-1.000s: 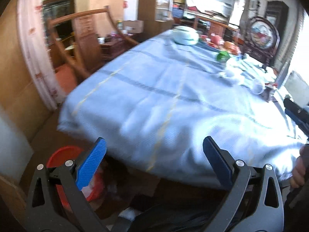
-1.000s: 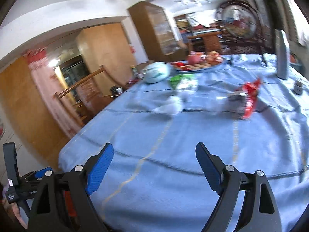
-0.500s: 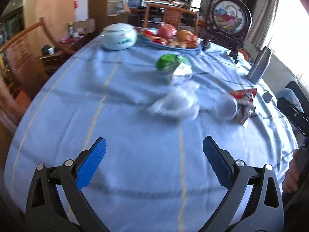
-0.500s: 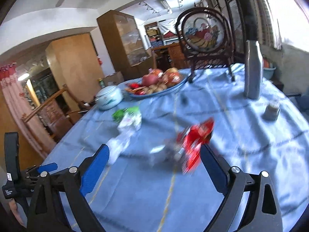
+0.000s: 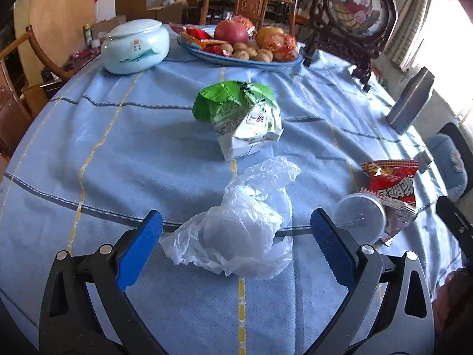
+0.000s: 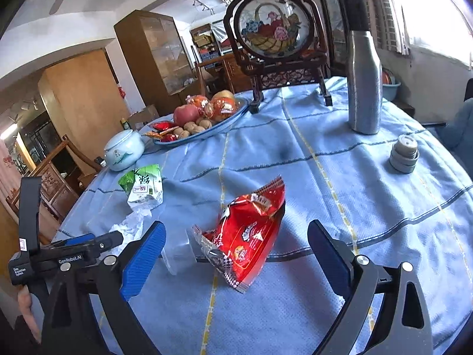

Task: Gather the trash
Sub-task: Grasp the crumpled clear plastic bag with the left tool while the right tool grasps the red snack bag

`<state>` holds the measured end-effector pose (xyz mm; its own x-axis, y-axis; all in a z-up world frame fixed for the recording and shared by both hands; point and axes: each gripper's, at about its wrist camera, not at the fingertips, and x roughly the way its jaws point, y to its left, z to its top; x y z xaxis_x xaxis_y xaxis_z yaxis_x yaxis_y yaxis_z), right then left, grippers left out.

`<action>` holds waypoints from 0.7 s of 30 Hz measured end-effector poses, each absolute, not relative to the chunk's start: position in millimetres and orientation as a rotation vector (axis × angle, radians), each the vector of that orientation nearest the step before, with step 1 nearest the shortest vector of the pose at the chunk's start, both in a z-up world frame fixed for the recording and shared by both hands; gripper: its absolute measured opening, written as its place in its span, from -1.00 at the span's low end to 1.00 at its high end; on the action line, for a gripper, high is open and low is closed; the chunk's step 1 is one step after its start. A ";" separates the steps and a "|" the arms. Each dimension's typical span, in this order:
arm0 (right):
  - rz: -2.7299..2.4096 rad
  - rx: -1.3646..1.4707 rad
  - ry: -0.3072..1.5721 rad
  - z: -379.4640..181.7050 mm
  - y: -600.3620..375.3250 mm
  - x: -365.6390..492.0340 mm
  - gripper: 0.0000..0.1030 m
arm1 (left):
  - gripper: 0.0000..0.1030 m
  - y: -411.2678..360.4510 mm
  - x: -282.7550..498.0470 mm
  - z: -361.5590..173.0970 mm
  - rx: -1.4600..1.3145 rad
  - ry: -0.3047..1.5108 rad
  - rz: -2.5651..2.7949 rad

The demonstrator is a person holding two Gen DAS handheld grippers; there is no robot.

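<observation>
Nearest, the left claw [image 5: 233, 236] gapes wide around a crumpled plastic bag [image 5: 239, 230] on the blue-clothed bench [image 5: 118, 148]; the right claw [image 6: 236, 245], equally spread, frames a red wrapper [image 6: 251, 233]. Beyond lie a green carton [image 5: 242, 115], a jar [image 5: 136, 46], a fruit plate [image 5: 245, 59] and wooden cabinets [image 6: 153, 53].

Crinkled clear plastic bag [image 5: 242, 222] on matt woven tablecloth [image 5: 133, 148].

One crumpled plastic bag [image 5: 239, 227], one green-and-white carton [image 5: 242, 118], one red snack wrapper [image 6: 251, 233], one clear plastic cup [image 5: 359, 217].
</observation>
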<state>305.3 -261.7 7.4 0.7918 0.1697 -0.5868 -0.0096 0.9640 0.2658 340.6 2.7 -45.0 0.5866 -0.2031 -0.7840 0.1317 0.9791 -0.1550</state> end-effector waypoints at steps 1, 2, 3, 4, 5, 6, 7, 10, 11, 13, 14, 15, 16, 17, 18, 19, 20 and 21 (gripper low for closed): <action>0.102 0.261 0.655 6.4 -261.7 305.1 0.85 | 0.87 2.1 338.5 -45.6 -0.071 0.912 -0.190; 0.103 0.261 0.659 5.9 -261.1 306.0 0.85 | 0.85 -0.2 336.3 -46.0 -0.043 0.901 -0.182; 0.102 0.256 0.664 4.9 -260.3 306.2 0.85 | 0.72 -3.1 333.9 -45.8 -0.014 0.884 -0.175; 0.098 0.250 0.670 3.8 -259.5 306.7 0.85 | 0.52 -6.0 333.6 -46.0 0.007 0.877 -0.177; 0.092 0.242 0.677 1.7 -258.3 307.8 0.85 | 0.42 -8.9 333.2 -46.8 0.024 0.878 -0.186; 0.090 0.238 0.682 0.9 -257.8 308.2 0.85 | 0.23 -10.6 334.1 -48.8 0.027 0.888 -0.199; 0.088 0.237 0.687 0.7 -257.4 308.4 0.85 | 0.01 -11.3 334.9 -51.0 0.026 0.902 -0.210; 0.082 0.244 0.699 -1.6 -258.5 311.0 0.85 | -0.26 -10.1 338.3 -56.3 -0.004 0.943 -0.249; 0.081 0.250 0.701 -2.0 -259.6 311.4 0.85 | -0.27 -8.7 338.4 -55.8 -0.013 0.943 -0.253; 0.077 0.263 0.701 -2.5 -261.9 311.4 0.85 | -0.29 -6.8 336.7 -52.4 -0.018 0.927 -0.249; 0.073 0.266 0.703 -3.1 -262.9 312.1 0.85 | -0.29 -6.2 335.2 -50.3 -0.015 0.915 -0.242; 0.069 0.269 0.707 -4.0 -263.6 313.1 0.85 | -0.29 -5.5 332.8 -47.3 -0.009 0.897 -0.234; 0.068 0.272 0.711 -4.9 -264.5 314.2 0.85 | -0.29 -5.2 331.1 -45.4 -0.006 0.886 -0.229; 0.069 0.282 0.718 -6.7 -265.7 316.1 0.85 | -0.29 -5.6 330.3 -44.3 -0.005 0.880 -0.229; 0.073 0.294 0.724 -8.3 -266.6 317.7 0.85 | -0.29 -5.4 329.2 -43.2 -0.005 0.876 -0.231; 0.077 0.305 0.728 -9.5 -267.6 319.2 0.85 | -0.29 -5.5 328.2 -42.2 -0.007 0.873 -0.236; 0.086 0.325 0.731 -11.0 -269.3 321.0 0.84 | -0.29 -5.5 328.1 -41.7 -0.010 0.872 -0.239; 0.095 0.342 0.732 -12.2 -270.5 322.3 0.74 | -0.29 -5.2 327.6 -41.1 -0.014 0.871 -0.243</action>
<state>322.3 -270.5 -12.2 0.7423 0.2034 -0.6384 0.0335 0.9404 0.3386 327.6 -5.2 -41.1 0.6179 -0.2168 -0.7558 0.2054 0.9724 -0.1109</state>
